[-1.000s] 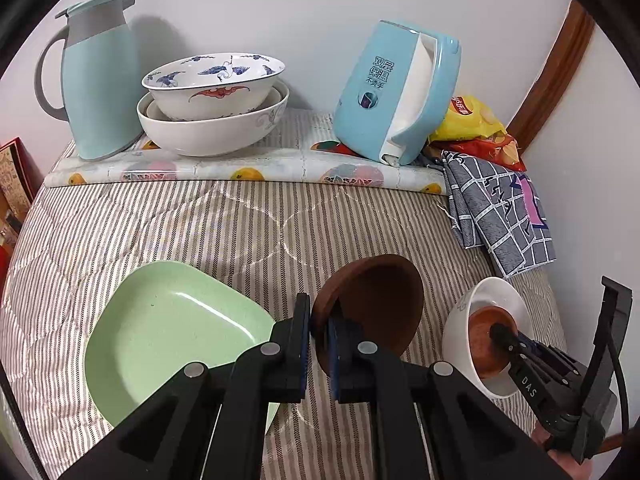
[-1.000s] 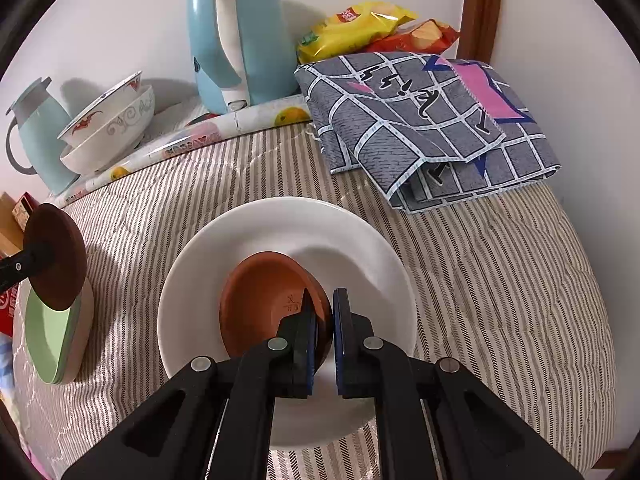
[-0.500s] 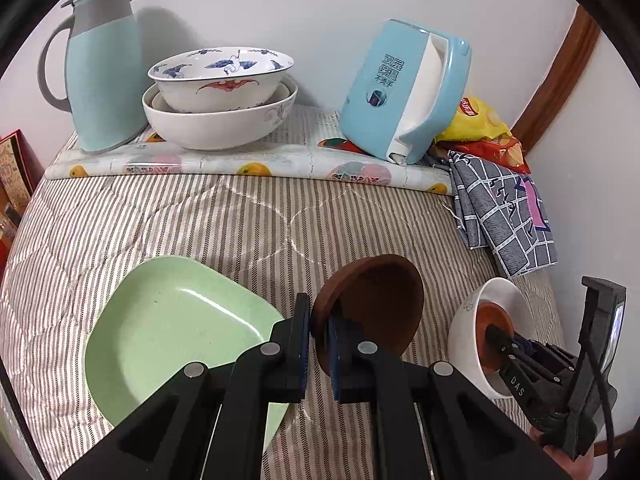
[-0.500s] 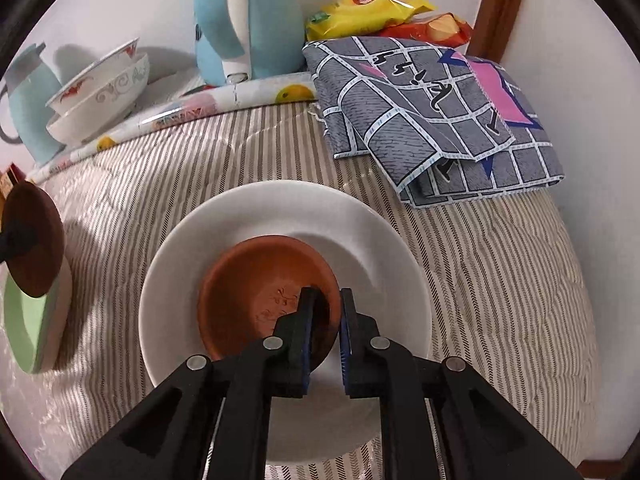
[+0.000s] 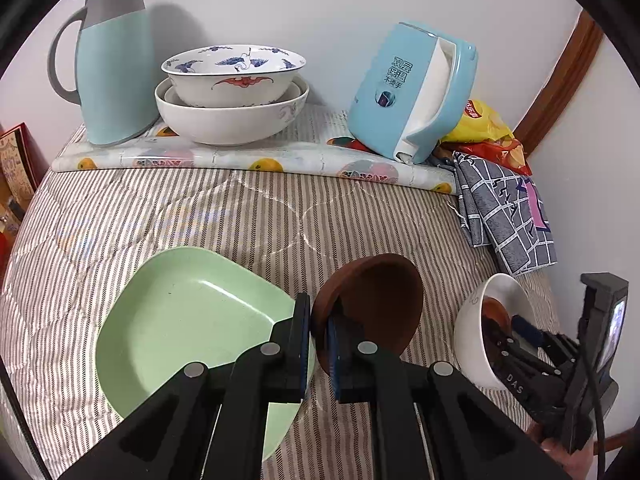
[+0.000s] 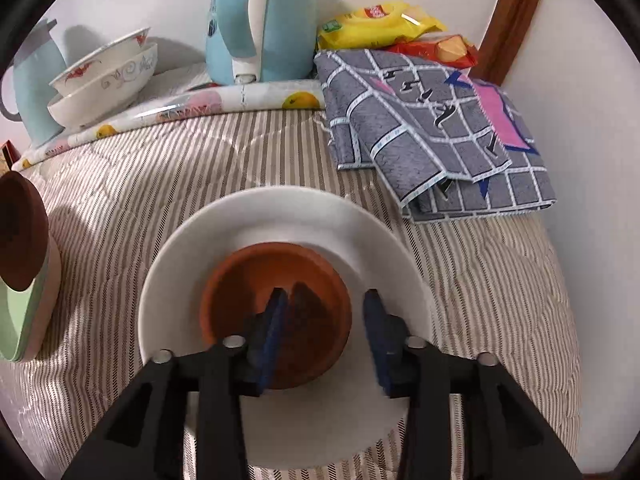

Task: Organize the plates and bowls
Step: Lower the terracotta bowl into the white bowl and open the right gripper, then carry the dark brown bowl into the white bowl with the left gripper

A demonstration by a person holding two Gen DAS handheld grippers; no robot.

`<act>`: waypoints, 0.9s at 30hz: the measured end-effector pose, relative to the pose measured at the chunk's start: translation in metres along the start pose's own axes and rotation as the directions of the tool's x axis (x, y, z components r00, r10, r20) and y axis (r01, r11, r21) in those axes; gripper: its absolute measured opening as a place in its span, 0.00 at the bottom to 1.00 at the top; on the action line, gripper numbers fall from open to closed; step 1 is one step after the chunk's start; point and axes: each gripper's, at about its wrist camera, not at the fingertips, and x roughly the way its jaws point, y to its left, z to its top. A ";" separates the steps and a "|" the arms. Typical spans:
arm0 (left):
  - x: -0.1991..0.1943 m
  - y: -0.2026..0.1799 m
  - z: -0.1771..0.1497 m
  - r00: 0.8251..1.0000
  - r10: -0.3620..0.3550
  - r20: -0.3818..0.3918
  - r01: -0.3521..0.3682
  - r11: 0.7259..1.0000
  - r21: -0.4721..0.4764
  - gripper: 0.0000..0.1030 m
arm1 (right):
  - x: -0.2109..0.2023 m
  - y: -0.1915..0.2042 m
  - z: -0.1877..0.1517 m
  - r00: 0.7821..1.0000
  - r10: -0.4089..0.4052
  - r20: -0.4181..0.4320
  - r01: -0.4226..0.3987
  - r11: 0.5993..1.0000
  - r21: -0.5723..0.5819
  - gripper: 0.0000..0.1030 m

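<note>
My left gripper (image 5: 319, 338) is shut on the rim of a dark brown saucer (image 5: 376, 308) and holds it tilted, just right of a light green square plate (image 5: 188, 320). My right gripper (image 6: 324, 332) is open. Its left finger sits inside a terracotta saucer (image 6: 276, 292) that rests in a white plate (image 6: 288, 224); its right finger is outside the saucer's rim. In the left wrist view the white plate (image 5: 474, 332) and the right gripper (image 5: 520, 328) show at the right. In the right wrist view the brown saucer (image 6: 20, 232) and green plate (image 6: 24, 320) show at the far left.
Two stacked bowls (image 5: 232, 92), a teal jug (image 5: 112, 64) and a blue kettle (image 5: 416, 92) stand at the back on a fruit-print mat (image 5: 248, 160). A grey checked cloth (image 6: 432, 128) and snack bags (image 6: 380, 24) lie at the back right. The striped quilt (image 5: 200, 208) covers the surface.
My right gripper has opened and let go of the terracotta saucer, which now lies flat in the white plate. My left gripper still holds the brown saucer and has moved a little.
</note>
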 end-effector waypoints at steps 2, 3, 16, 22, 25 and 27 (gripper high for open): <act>-0.002 0.000 0.000 1.000 -0.001 0.002 0.001 1.000 -0.004 0.08 | -0.006 0.001 0.000 1.000 -0.001 0.022 0.001 1.000 0.001 0.46; -0.003 0.000 0.000 1.000 -0.002 0.003 0.002 1.000 -0.003 0.08 | -0.010 0.001 0.000 1.000 0.004 0.030 -0.004 1.000 0.001 0.46; -0.026 -0.031 -0.008 0.999 -0.032 0.019 0.031 0.999 0.032 0.08 | -0.063 -0.028 -0.018 0.989 0.078 0.129 -0.091 0.991 0.101 0.46; -0.031 -0.055 -0.012 0.998 -0.064 0.018 0.063 0.997 0.046 0.08 | -0.086 -0.055 -0.033 0.983 0.070 0.171 -0.096 0.984 0.148 0.46; -0.031 -0.068 -0.015 0.997 -0.077 0.015 0.076 0.995 0.057 0.08 | -0.095 -0.069 -0.044 0.981 0.058 0.184 -0.090 0.981 0.170 0.46; -0.029 -0.077 -0.017 0.997 -0.083 0.010 0.082 0.994 0.066 0.08 | -0.099 -0.080 -0.053 0.981 0.053 0.186 -0.088 0.979 0.185 0.46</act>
